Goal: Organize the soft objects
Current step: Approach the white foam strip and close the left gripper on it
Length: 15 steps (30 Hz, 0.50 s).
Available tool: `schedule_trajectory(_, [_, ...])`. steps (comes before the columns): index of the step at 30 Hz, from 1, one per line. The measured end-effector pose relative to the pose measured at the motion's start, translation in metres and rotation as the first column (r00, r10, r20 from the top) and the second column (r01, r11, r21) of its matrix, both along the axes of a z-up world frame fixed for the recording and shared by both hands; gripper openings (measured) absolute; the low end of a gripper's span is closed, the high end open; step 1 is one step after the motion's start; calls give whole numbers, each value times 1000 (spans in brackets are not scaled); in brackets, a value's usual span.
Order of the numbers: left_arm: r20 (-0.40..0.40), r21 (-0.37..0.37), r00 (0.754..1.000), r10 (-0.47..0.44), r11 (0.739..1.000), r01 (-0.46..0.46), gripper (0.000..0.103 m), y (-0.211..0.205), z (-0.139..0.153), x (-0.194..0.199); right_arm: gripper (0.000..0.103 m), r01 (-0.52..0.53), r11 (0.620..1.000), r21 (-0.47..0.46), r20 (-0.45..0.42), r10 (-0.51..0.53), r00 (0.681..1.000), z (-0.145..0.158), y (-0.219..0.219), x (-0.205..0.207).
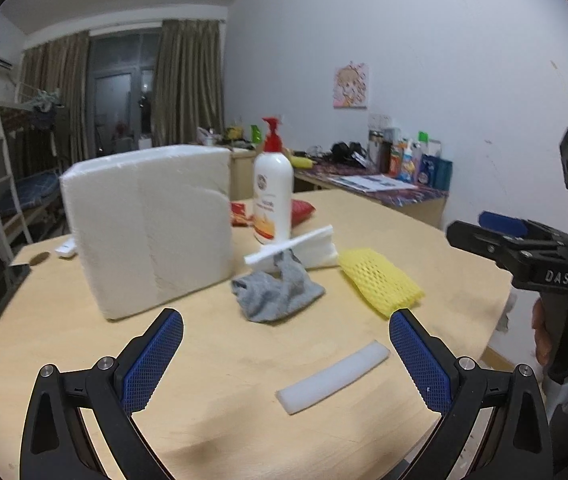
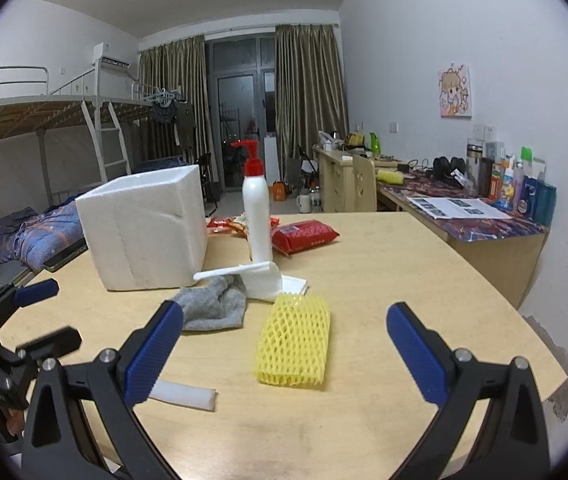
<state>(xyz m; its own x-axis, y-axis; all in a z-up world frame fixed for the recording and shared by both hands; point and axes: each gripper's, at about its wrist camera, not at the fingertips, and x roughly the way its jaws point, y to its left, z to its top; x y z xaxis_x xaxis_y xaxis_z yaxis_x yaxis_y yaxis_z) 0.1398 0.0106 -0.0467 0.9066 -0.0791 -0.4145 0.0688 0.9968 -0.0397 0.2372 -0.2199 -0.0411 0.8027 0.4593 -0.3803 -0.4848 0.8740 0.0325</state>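
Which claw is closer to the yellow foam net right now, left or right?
Right. The right claw is open, with the yellow foam net lying straight ahead between its fingers. The left claw is open too, off to the net's left, facing the white foam strip.

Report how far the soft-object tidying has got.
Done: nothing visibly; whether the foam box holds anything cannot be seen. In hand: nothing, left gripper and right gripper are both open and empty. Left: the gray sock, yellow foam net, white foam strip and white foam pieces all lie loose on the table.
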Motion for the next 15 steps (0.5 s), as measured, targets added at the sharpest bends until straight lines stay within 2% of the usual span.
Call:
schedule_trajectory(8, [-55,12,995,-88,996,88,103,-14,-12,18,103,1,1000,-16,-47,-2,999,-8,2,15])
schedule_trajectory(15, [-133,-7,969,-206,978,207,103,-25,-26,32,103,-13,999,-37,-85,10,996,-17,3,25])
